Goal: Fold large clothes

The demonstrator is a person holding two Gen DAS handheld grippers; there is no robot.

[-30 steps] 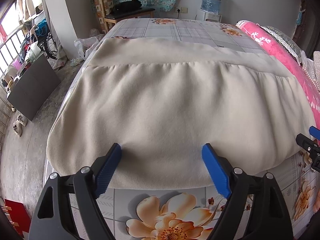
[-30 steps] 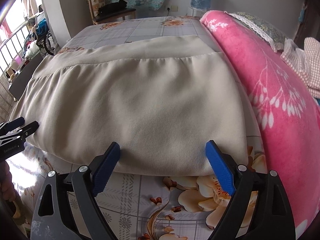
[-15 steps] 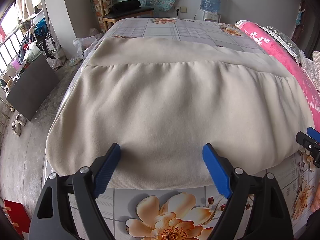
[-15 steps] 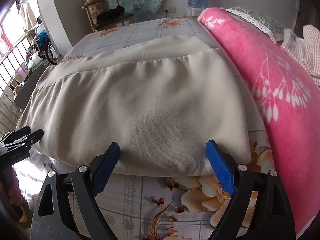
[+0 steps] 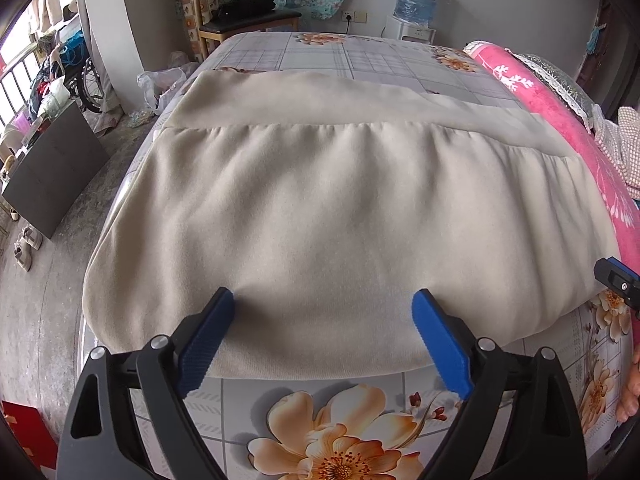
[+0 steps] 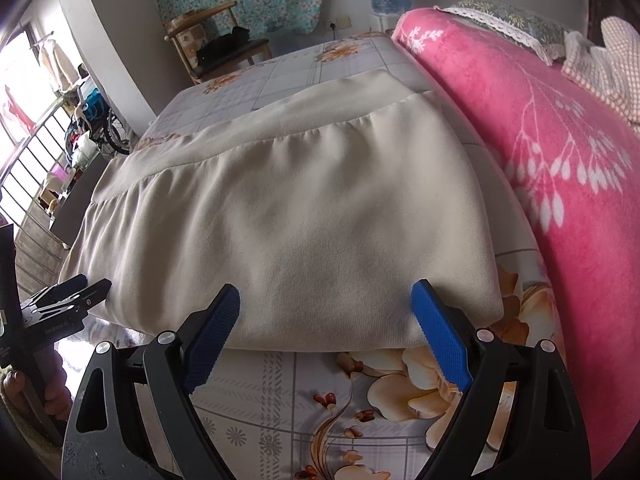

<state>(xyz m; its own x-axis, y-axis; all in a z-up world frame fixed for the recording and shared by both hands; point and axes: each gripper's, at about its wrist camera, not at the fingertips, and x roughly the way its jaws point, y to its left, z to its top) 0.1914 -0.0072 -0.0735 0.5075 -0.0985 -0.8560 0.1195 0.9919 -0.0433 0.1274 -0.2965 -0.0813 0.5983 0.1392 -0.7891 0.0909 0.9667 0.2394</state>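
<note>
A large cream garment (image 5: 320,216) lies folded flat on the flowered bed sheet (image 5: 332,432), its gathered band toward the far side. My left gripper (image 5: 324,300) hovers over the garment's near edge on its left half; its jaws are opening and the blue pads touch no cloth. In the right wrist view the same garment (image 6: 304,216) fills the middle, and my right gripper (image 6: 326,292) stands open above the near right corner with nothing between its fingers. Each gripper's tip shows at the edge of the other view.
A rolled pink blanket (image 6: 540,152) runs along the bed's right side, with a checked cloth (image 6: 604,64) beyond it. A wooden chair (image 5: 240,20) and a water dispenser (image 5: 414,8) stand past the bed. A dark cabinet (image 5: 52,164) and shoes sit on the floor at left.
The left gripper's jaws have spread slightly wider. The right wrist view has rolled, so the bed and garment now lean to the right. The garment itself lies unchanged.
</note>
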